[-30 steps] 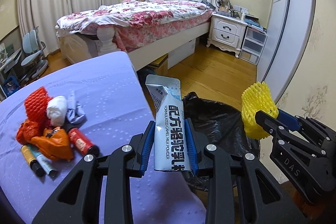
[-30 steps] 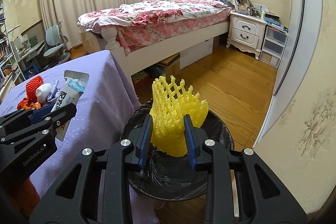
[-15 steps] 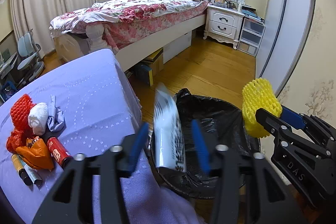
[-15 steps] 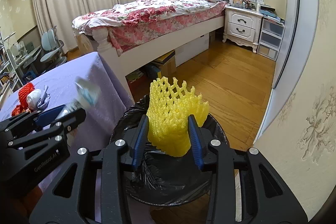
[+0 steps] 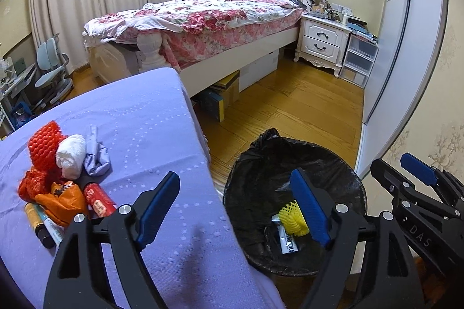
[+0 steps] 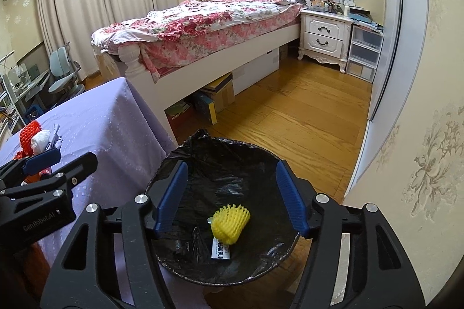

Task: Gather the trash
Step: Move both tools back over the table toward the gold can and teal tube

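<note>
A bin lined with a black bag [image 5: 293, 155] [image 6: 232, 152] stands on the floor beside the purple-clothed table [image 5: 139, 117]. Inside it lie a yellow foam net [image 6: 230, 223] [image 5: 293, 217] and a white milk-powder sachet [image 6: 221, 249] [image 5: 287, 241]. My left gripper [image 5: 235, 207] hangs over the table's corner and the bin's rim, its jaws opening with nothing between them. Above the bin, my right gripper [image 6: 230, 198] has its jaws opening too, and they are empty. More trash sits on the table at the left: a red foam net [image 5: 45, 142], a white wad [image 5: 71, 154], an orange wrapper [image 5: 62, 198], a red tube [image 5: 100, 200].
A bed with a floral cover [image 5: 203, 16] stands behind, boxes under it [image 5: 229, 91]. A white nightstand [image 5: 322, 41] and plastic drawers [image 5: 359, 59] sit at the back right. A wardrobe door and papered wall [image 6: 420, 106] close the right side. Wooden floor [image 6: 304, 117] spreads between.
Both grippers let go: the sachet dropped from the left one and the yellow net from the right one, and both now lie in the bin. Both pairs of jaws spread wide.
</note>
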Action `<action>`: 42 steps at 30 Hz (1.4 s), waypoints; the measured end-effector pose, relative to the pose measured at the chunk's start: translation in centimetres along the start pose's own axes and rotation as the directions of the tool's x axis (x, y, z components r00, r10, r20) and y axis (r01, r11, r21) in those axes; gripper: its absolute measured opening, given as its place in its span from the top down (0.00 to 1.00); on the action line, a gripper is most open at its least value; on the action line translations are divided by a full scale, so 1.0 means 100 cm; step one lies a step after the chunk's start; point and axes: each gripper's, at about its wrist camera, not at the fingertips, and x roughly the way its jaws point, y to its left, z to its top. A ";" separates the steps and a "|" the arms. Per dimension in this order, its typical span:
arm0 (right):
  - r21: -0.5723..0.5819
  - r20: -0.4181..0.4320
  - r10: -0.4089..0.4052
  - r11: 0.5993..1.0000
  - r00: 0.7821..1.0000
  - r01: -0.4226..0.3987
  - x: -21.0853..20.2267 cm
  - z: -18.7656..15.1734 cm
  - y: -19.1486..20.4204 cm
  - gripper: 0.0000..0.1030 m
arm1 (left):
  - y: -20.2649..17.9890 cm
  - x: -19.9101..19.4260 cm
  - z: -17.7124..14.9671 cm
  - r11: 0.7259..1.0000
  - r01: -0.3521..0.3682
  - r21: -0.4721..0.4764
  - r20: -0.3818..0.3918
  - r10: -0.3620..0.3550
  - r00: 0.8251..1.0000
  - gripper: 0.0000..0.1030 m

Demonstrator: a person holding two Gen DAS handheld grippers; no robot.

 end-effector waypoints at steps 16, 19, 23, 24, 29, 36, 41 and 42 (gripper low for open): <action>-0.057 -0.028 0.090 0.994 0.996 -0.092 -0.010 -0.007 0.060 0.38 | 0.061 -0.030 -0.020 0.990 -0.120 -0.079 -0.010 0.120 0.993 0.24; -0.078 -0.033 0.113 0.990 0.993 -0.115 -0.012 -0.008 0.076 0.38 | 0.078 -0.037 -0.028 0.983 -0.149 -0.106 -0.020 0.148 0.989 0.24; -0.108 -0.047 0.155 0.981 0.987 -0.160 -0.013 -0.011 0.101 0.38 | 0.104 -0.047 -0.037 0.972 -0.190 -0.141 -0.028 0.187 0.982 0.24; -0.116 -0.054 0.169 0.978 0.984 -0.174 -0.013 -0.012 0.109 0.38 | 0.112 -0.050 -0.040 0.967 -0.203 -0.154 -0.033 0.200 0.979 0.24; -0.155 -0.074 0.213 0.963 0.974 -0.223 -0.016 -0.016 0.139 0.38 | 0.138 -0.058 -0.052 0.949 -0.249 -0.192 -0.049 0.244 0.969 0.24; -0.229 -0.103 0.253 0.935 0.962 -0.270 -0.019 -0.023 0.178 0.38 | 0.176 -0.057 -0.064 0.919 -0.301 -0.256 -0.093 0.287 0.953 0.24; -0.251 -0.122 0.265 0.924 0.956 -0.288 -0.016 -0.028 0.193 0.38 | 0.191 -0.053 -0.063 0.908 -0.312 -0.279 -0.111 0.292 0.950 0.24; -0.253 -0.127 0.267 0.922 0.955 -0.292 -0.015 -0.028 0.195 0.38 | 0.193 -0.051 -0.062 0.907 -0.316 -0.279 -0.113 0.296 0.949 0.24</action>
